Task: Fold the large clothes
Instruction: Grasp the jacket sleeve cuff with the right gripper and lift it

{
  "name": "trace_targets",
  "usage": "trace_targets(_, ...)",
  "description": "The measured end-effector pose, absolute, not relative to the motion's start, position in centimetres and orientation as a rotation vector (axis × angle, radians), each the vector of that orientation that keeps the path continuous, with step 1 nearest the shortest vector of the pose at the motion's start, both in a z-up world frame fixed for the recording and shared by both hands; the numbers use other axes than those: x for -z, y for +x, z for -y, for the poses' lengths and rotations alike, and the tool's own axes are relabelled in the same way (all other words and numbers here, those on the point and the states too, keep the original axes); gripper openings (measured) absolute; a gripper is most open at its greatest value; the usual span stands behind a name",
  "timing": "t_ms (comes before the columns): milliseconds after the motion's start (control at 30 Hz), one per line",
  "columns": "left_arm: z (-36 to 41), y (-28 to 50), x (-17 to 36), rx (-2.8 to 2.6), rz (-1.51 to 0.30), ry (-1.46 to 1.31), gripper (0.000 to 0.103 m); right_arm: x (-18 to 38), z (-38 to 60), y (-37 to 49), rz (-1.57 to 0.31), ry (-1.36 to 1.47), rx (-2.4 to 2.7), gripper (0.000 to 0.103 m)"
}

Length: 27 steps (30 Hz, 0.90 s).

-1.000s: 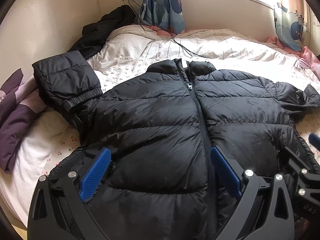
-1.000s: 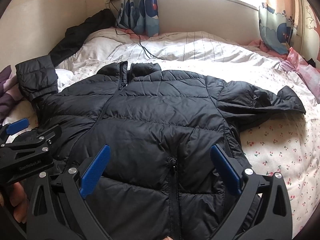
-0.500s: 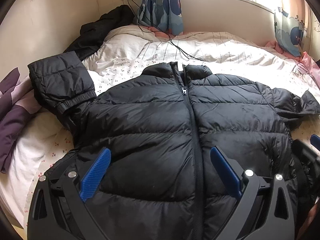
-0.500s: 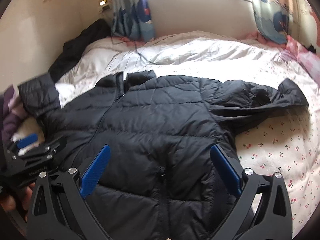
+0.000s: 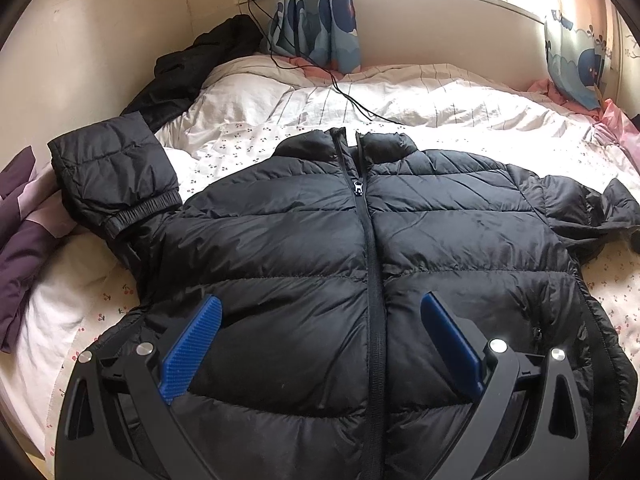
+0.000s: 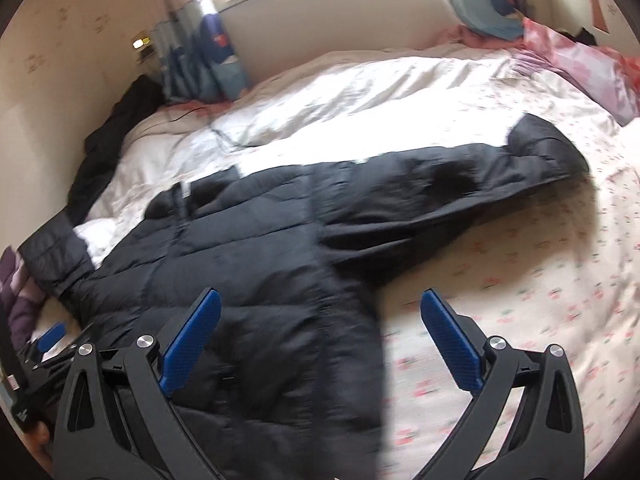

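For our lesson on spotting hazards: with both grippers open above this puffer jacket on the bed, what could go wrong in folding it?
1. The left sleeve is bent back over itself; folding now may trap a lump.
2. The charger cable lies near the collar and might snag.
3. The right wrist view is blurred, so the right gripper may grasp inaccurately.

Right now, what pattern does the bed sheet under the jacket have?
White sheet with small red cherries, clearest in the left wrist view beside the jacket.

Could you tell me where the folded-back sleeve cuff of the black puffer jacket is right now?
In the left wrist view, the jacket's folded-back sleeve cuff lies at the far left, beside the purple blanket and below the dark garment by the wall.
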<state>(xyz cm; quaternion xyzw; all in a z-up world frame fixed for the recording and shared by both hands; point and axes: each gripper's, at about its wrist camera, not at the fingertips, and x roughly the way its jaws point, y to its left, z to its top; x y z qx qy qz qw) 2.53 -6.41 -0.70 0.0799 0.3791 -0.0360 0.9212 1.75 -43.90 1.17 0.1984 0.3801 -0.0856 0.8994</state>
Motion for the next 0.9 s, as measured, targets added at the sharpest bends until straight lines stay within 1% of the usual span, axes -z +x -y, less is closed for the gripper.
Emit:
trace_targets(133, 6.5, 2.7, 0.8, 0.082, -0.787, 0.159, 0.096, 0.3, 52.8, 0.4, -0.786, 0.645, 0.201, 0.097)
trace_targets(200, 6.5, 2.8, 1.0, 0.084, -0.796, 0.151, 0.096, 1.4, 58.2, -0.8, -0.762, 0.811, 0.246, 0.097)
trace_targets(300, 6.3, 3.2, 1.3, 0.082, -0.811, 0.139, 0.096, 2.7, 64.7, -2.4, -0.708, 0.985, 0.307, 0.097)
trace_targets(400, 5.9, 3.5, 1.4, 0.073, -0.822, 0.123, 0.096, 3.3, 69.1, -3.1, -0.676, 1.041, 0.375, 0.097)
trace_targets(500, 5.5, 3.8, 1.6, 0.064, -0.828, 0.110, 0.096, 3.8, 72.1, -2.2, -0.685, 1.041, 0.409, 0.097)
trace_targets(600, 5.3, 4.1, 1.9, 0.056, -0.839, 0.106, 0.096, 6.6, 75.2, -0.9, -0.655, 1.231, 0.336, 0.097)
trace_targets(700, 5.2, 4.4, 2.3, 0.047, -0.849, 0.104, 0.096, 9.3, 77.6, 1.0, -0.583, 1.392, 0.266, 0.097)
trace_targets(767, 5.1, 4.4, 2.4, 0.044, -0.850, 0.096, 0.096, 10.4, 78.7, 2.3, -0.556, 1.417, 0.247, 0.097)
trace_targets(833, 5.0, 4.5, 2.3, 0.039, -0.841, 0.088, 0.096, 10.6, 80.3, 3.9, -0.540, 1.350, 0.247, 0.095)
trace_targets(867, 5.0, 4.5, 2.3, 0.036, -0.837, 0.085, 0.096, 10.4, 80.8, 4.1, -0.531, 1.319, 0.262, 0.080)
trace_targets(900, 5.0, 4.5, 2.2, 0.033, -0.834, 0.083, 0.096, 10.2, 81.4, 4.2, -0.503, 1.305, 0.258, 0.047)
